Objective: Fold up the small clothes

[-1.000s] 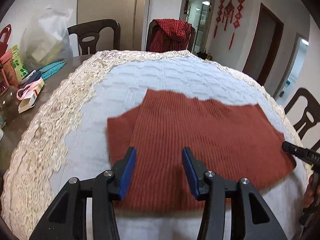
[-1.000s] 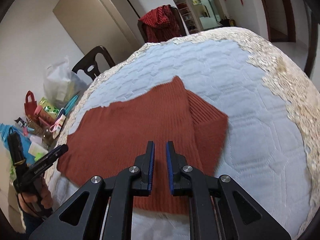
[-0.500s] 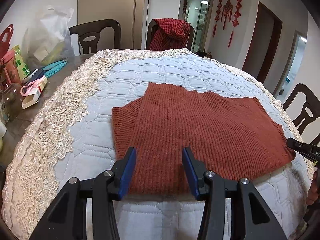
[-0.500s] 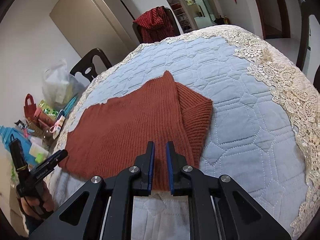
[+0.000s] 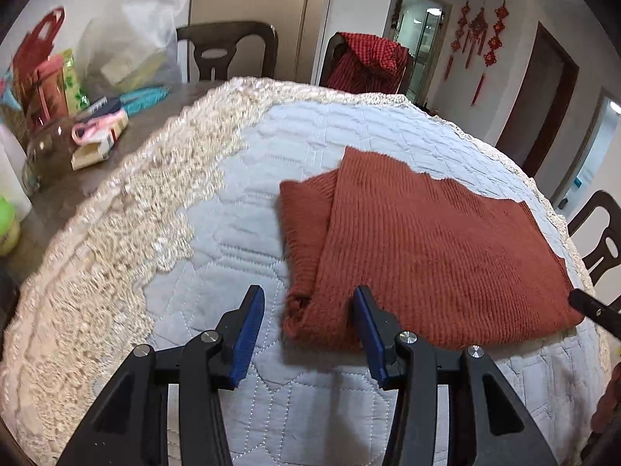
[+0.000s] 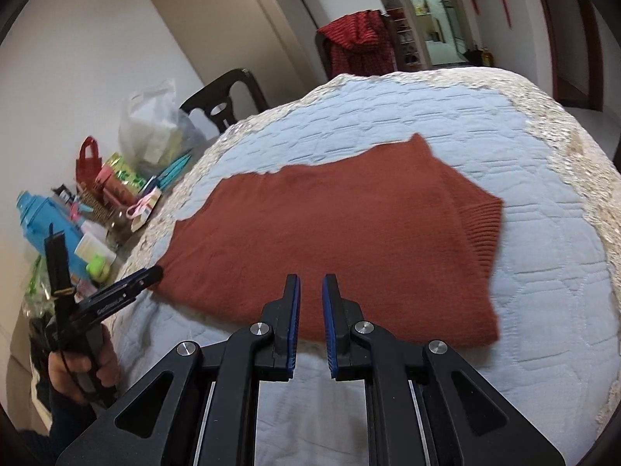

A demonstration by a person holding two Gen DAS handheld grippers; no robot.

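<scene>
A rust-red ribbed knit garment (image 5: 419, 248) lies flat and folded on the quilted blue-white cloth (image 5: 240, 233); it also shows in the right wrist view (image 6: 341, 233), with a ribbed sleeve cuff (image 6: 481, 229) sticking out at its right. My left gripper (image 5: 308, 310) is open and empty, hovering at the garment's near left corner. My right gripper (image 6: 310, 295) has its jaws nearly together with a narrow gap, empty, just above the garment's near edge. The left gripper shows in the right wrist view (image 6: 112, 295) off the garment's left corner.
The round table has a cream lace border (image 5: 128, 209). Bags, boxes and bottles (image 5: 58, 89) crowd its far left side. Dark wooden chairs (image 5: 229, 50) stand behind, one draped with a red checked cloth (image 5: 368, 62). Another chair (image 5: 601, 233) is at the right.
Both grippers have drawn back toward the near edge of the garment and shifted sideways. The left gripper now sits off the garment's left corner. The jaws have not changed.
</scene>
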